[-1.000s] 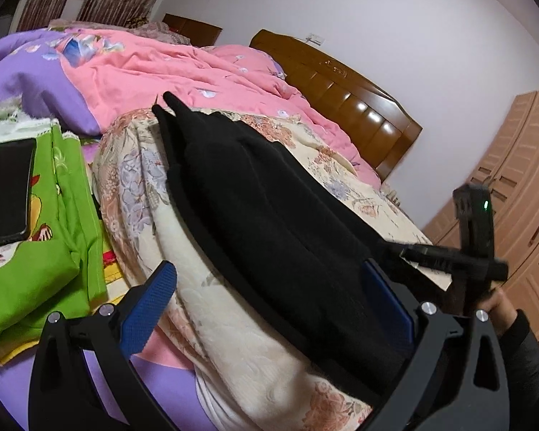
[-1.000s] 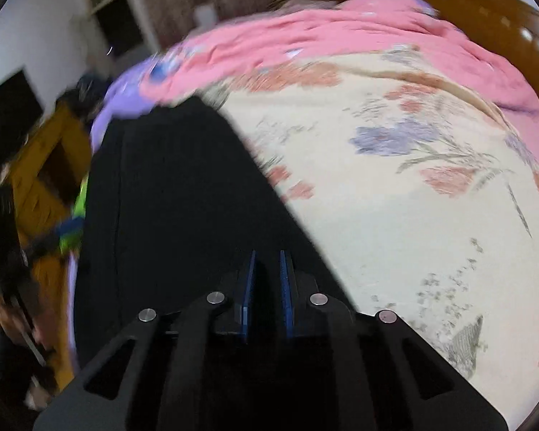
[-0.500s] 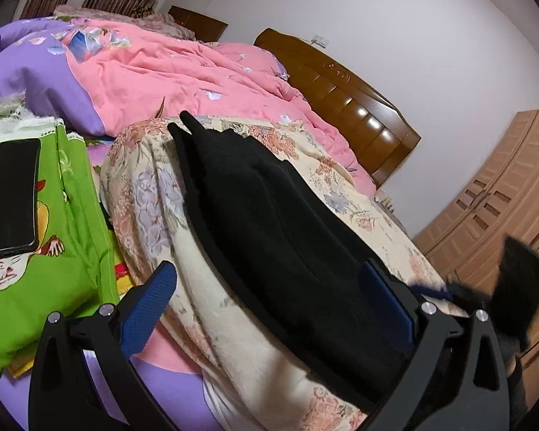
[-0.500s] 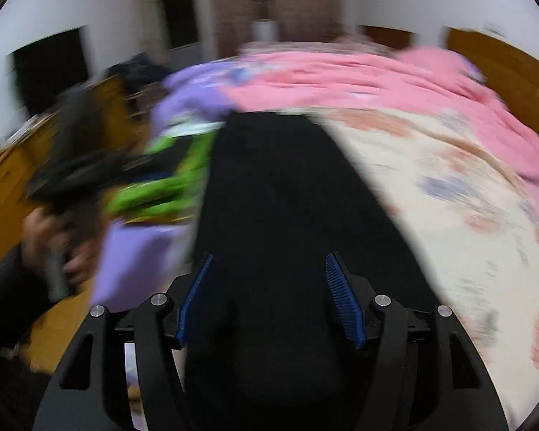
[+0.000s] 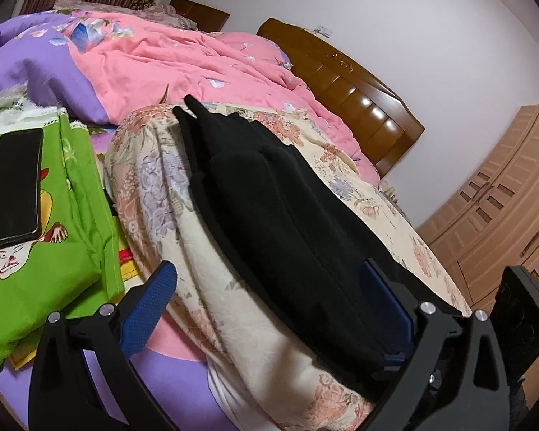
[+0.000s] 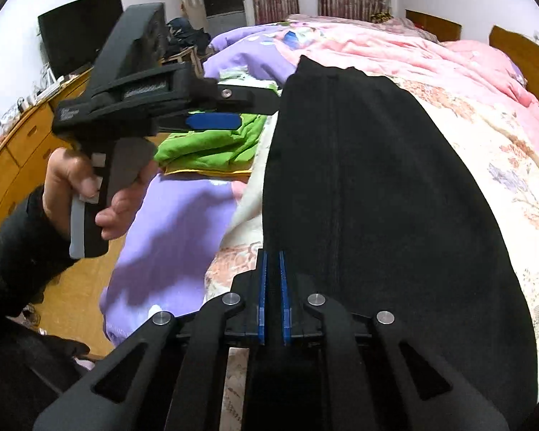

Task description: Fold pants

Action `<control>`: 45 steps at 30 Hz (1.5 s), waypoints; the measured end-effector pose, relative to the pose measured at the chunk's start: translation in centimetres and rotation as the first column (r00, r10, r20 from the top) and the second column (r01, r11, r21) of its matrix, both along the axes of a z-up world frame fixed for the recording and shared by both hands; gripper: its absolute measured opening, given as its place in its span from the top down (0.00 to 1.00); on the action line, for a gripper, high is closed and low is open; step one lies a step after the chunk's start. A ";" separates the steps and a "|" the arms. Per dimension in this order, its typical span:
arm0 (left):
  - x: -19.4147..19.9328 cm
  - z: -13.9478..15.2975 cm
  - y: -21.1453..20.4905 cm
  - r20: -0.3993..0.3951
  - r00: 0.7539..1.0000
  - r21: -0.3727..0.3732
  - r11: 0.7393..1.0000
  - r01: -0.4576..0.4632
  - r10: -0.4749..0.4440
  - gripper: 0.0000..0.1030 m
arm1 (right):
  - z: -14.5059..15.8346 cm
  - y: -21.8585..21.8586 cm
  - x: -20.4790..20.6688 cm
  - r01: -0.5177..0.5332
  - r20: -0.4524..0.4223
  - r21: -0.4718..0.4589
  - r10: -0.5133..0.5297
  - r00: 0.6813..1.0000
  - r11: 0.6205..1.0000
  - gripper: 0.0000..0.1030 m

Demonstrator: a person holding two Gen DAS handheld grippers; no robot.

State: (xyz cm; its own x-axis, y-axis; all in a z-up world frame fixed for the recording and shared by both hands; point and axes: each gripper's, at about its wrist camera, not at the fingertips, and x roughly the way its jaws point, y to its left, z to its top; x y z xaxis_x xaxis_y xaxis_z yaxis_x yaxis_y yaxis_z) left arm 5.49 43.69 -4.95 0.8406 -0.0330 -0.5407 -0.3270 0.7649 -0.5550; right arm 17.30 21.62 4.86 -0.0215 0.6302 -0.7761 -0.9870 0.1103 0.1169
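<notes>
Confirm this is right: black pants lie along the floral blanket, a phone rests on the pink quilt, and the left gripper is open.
Not quite. The phone rests on the green cloth, as the left wrist view shows. The pants, blanket and open left gripper are right.

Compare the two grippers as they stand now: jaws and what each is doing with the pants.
The left gripper is open wide, while the right gripper has just closed, pads nearly together. The left grips nothing; the right pinches the near edge of the black pants. Both have blue pads.

black pants (image 5: 287, 208) lie folded lengthwise on the floral quilt (image 5: 161, 194).
</notes>
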 end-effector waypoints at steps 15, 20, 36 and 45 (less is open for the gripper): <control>4.9 2.7 -0.6 0.052 0.997 0.066 0.996 0.053 -0.057 0.03 | 0.0 -1.5 1.6 0.142 -0.063 0.025 -0.140 0.988 0.990 0.59; 8.8 0.0 -1.4 -0.154 0.986 0.156 0.984 0.088 -0.064 0.03 | -1.0 -1.7 2.2 0.137 -0.144 -0.018 -0.138 0.980 0.990 0.47; 15.2 -1.4 -13.7 -0.317 0.893 0.297 0.861 0.414 -0.320 0.02 | -1.0 -16.4 11.4 0.577 0.043 -0.062 -0.576 0.816 0.814 0.27; 12.6 1.9 -17.4 -0.316 0.916 0.416 0.831 0.369 -0.248 0.02 | 1.7 -21.9 7.5 0.710 0.209 -0.004 -0.693 0.690 0.705 0.12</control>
State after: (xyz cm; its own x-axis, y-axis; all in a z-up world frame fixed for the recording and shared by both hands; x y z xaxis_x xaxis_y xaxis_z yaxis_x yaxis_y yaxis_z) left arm 18.14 26.32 -3.09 0.6715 0.0334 -0.7403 -0.1060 0.9930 -0.0513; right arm 24.84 -0.31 6.56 0.5446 0.3420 -0.7658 -0.6192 0.7798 -0.0922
